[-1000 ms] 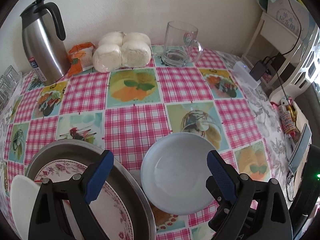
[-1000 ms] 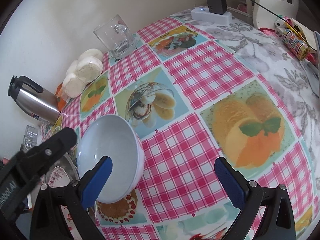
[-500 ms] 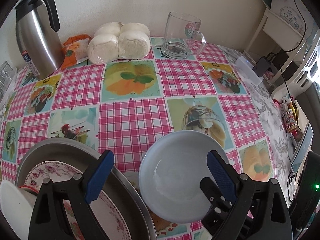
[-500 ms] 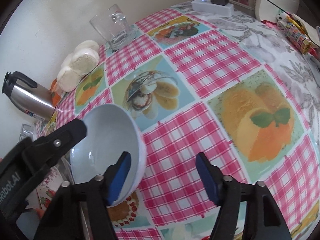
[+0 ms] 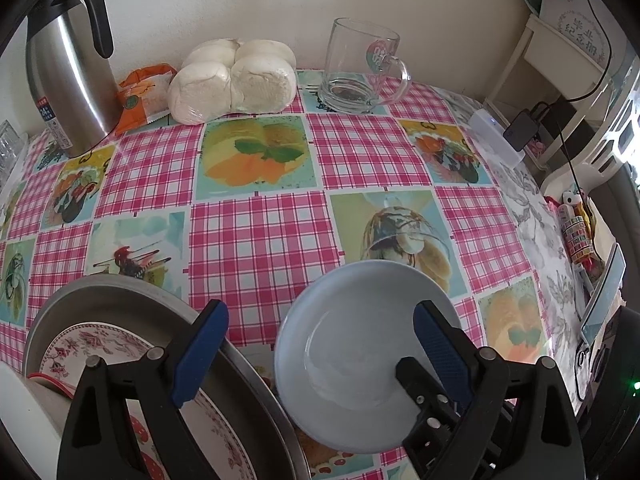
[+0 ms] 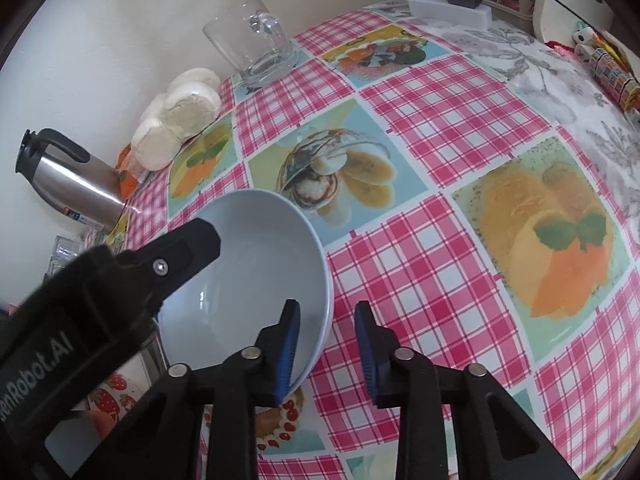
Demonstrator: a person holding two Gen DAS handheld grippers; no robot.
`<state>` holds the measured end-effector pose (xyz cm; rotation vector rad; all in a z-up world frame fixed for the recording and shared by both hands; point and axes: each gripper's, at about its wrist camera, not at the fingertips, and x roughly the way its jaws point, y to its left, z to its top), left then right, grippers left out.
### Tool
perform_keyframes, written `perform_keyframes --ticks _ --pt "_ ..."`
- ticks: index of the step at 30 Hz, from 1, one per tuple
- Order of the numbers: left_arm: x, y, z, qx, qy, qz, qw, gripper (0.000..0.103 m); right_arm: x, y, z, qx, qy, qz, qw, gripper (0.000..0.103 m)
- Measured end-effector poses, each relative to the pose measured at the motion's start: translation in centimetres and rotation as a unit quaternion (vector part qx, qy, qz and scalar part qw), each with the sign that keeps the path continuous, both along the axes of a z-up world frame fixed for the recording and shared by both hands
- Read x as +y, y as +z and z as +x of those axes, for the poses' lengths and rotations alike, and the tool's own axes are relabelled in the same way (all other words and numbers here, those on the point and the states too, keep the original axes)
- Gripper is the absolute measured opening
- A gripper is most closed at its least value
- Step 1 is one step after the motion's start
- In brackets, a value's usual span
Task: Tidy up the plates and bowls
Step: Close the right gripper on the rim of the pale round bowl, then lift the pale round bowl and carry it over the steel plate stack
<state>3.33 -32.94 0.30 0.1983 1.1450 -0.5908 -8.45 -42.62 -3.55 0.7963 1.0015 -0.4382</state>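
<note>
A pale blue bowl (image 5: 352,364) (image 6: 256,272) sits on the checked tablecloth near the front edge. My right gripper (image 6: 328,346) straddles its near rim, one blue pad inside the bowl and the other outside. Its jaws are closing, and a strip of cloth still shows between the outer pad and the rim. My left gripper (image 5: 320,356) hangs wide open above the bowl and a steel pan (image 5: 120,292), holding nothing. The pan contains a floral plate (image 5: 80,348). A white dish (image 5: 16,420) is cut off at the lower left.
Along the wall stand a steel thermos jug (image 5: 68,76), an orange packet (image 5: 144,96), wrapped white buns (image 5: 236,80) and a glass mug (image 5: 360,68). A white power strip (image 5: 496,140) and clutter lie past the table's right edge.
The right gripper's jaws have narrowed from wide open to a small gap around the bowl's near rim, and it has shifted closer to the bowl. The left gripper has barely moved.
</note>
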Motion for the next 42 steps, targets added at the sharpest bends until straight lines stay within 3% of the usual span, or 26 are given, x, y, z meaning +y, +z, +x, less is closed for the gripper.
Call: perform_keyframes --ticks 9,14,24,29,39,42 --pt "-0.5 -0.4 -0.4 -0.006 -0.014 0.01 0.9998 0.093 -1.3 0.2 -1.3 -0.003 -0.028 -0.003 1.0 0.024" --pt "-0.8 -0.9 -0.6 -0.003 -0.025 0.02 0.9995 0.081 -2.1 0.1 -1.9 -0.006 -0.042 0.006 0.999 0.024" --pt "-1.0 -1.6 -0.8 0.007 -0.031 0.019 0.9993 0.071 -2.3 -0.3 -2.1 -0.007 -0.049 0.016 0.999 0.024" --pt "-0.9 -2.0 -0.7 0.013 -0.03 0.013 0.9994 0.053 -2.6 -0.7 -2.6 0.0 -0.06 0.023 0.998 0.022" --pt "-1.7 -2.4 -1.3 0.016 -0.05 0.011 0.9986 0.037 -2.7 -0.6 -2.8 0.001 -0.063 0.022 0.998 0.022" --pt "-1.8 -2.6 -1.4 0.024 -0.054 0.006 0.9983 0.029 -2.6 -0.6 -2.8 0.0 -0.062 0.021 0.998 0.023"
